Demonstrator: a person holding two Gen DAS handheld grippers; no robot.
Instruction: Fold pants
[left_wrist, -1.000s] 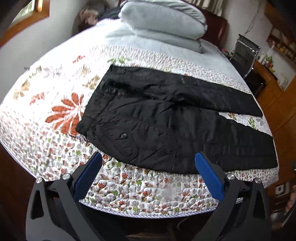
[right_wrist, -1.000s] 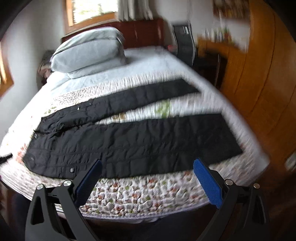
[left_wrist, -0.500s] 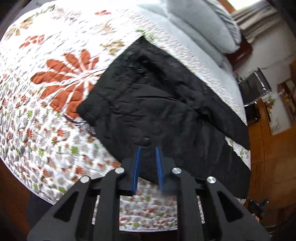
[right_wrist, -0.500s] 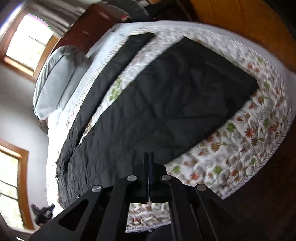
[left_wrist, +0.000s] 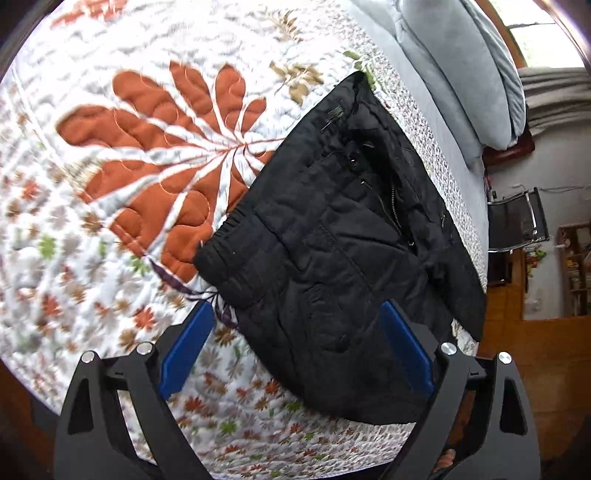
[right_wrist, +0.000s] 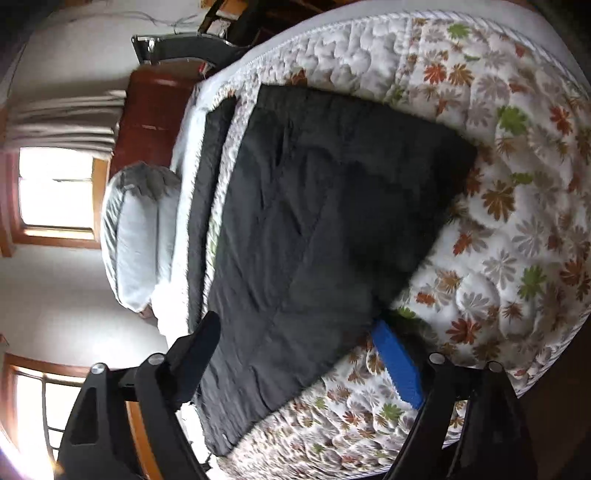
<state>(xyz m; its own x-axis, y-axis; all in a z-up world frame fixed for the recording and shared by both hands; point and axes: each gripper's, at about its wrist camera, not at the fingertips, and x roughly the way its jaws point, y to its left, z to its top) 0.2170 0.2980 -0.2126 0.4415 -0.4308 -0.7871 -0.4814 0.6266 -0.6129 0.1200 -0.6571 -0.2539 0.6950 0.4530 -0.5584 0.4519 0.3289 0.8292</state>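
Note:
Black quilted pants (left_wrist: 343, 254) lie flat on a floral bedspread (left_wrist: 122, 177), legs spread apart. The left wrist view shows the waistband end with zipper and buttons. My left gripper (left_wrist: 295, 350) is open, its blue pads straddling the near waist corner just above the cloth. The right wrist view shows the near leg (right_wrist: 314, 229) and its cuff, with the far leg (right_wrist: 207, 184) beyond. My right gripper (right_wrist: 299, 358) is open over the near edge of that leg, close to the cuff. Neither gripper holds anything.
Grey pillows (left_wrist: 465, 62) are stacked at the head of the bed, also in the right wrist view (right_wrist: 136, 236). A dark chair (left_wrist: 517, 221) and wooden furniture stand beyond the bed's far side. The bed edge (right_wrist: 535, 369) drops off close to my right gripper.
Both grippers were shut half a second ago and are open now. Both have moved lower and closer to the pants, the left toward the waist corner, the right toward the cuff.

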